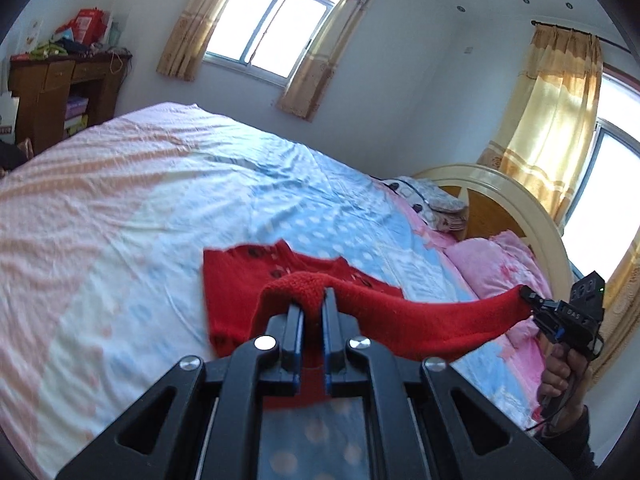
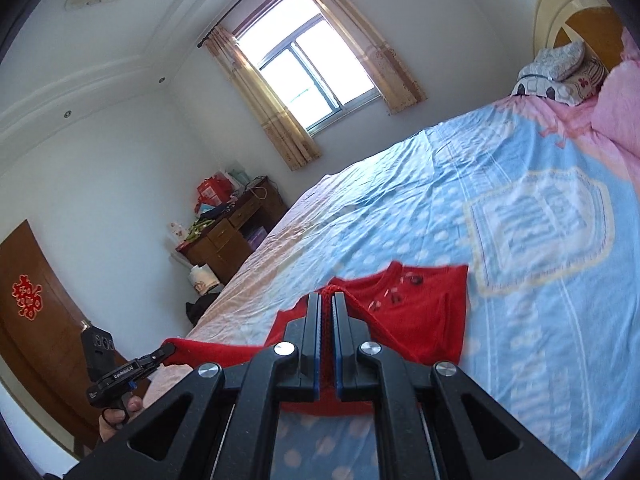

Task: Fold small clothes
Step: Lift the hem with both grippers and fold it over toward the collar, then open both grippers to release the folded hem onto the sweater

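A small red knitted sweater (image 1: 236,292) with dark motifs on its chest lies partly on the bed, its near edge lifted and stretched between both grippers. My left gripper (image 1: 313,298) is shut on a bunched fold of the red knit. At the far right of the left wrist view, my right gripper (image 1: 527,295) pinches the other end of that edge. In the right wrist view the right gripper (image 2: 327,298) is shut on the sweater (image 2: 420,312), and the left gripper (image 2: 163,349) grips it at the lower left.
The bed (image 1: 140,200) has a blue, white and pink dotted sheet. Pink bedding and pillows (image 1: 492,264) lie by the cream headboard (image 1: 520,200). A cluttered wooden desk (image 1: 60,84) stands beyond the bed's foot. A person's hand (image 1: 560,376) holds the right gripper's handle.
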Demonstrator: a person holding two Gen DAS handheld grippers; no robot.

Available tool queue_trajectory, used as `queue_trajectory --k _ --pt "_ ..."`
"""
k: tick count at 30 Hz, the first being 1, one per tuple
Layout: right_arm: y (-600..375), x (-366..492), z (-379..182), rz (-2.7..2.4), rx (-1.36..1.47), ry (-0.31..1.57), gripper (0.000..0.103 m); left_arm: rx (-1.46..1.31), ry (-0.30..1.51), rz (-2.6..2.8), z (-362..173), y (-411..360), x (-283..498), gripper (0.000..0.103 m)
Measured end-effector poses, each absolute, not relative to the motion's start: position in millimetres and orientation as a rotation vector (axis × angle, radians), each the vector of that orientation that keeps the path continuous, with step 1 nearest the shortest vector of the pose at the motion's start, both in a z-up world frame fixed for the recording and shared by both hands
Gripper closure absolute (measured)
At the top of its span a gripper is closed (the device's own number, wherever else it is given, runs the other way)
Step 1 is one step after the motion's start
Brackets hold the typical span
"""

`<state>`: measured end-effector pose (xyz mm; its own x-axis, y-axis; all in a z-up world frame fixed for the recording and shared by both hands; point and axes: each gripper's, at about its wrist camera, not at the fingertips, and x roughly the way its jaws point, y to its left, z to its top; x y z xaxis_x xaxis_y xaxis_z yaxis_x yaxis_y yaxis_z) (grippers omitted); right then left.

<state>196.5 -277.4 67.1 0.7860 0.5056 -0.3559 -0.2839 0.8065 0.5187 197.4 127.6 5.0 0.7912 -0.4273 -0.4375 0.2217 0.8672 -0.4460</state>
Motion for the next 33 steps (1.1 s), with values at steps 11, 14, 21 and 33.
queue_trajectory --k 11,14,21,33 --pt "-274 300 51 0.376 0.451 0.594 0.099 -0.341 0.599 -0.317 -8 121 289 0.095" --pt "-274 327 39 0.357 0.462 0.629 0.099 -0.314 0.614 -0.292 -20 117 308 0.095" --pt "-277 374 -10 0.29 0.48 0.728 0.099 -0.304 0.705 -0.246 -63 113 359 0.095" --pt "-279 456 -65 0.187 0.458 0.877 0.099 -0.243 0.78 -0.196 -97 105 409 0.087"
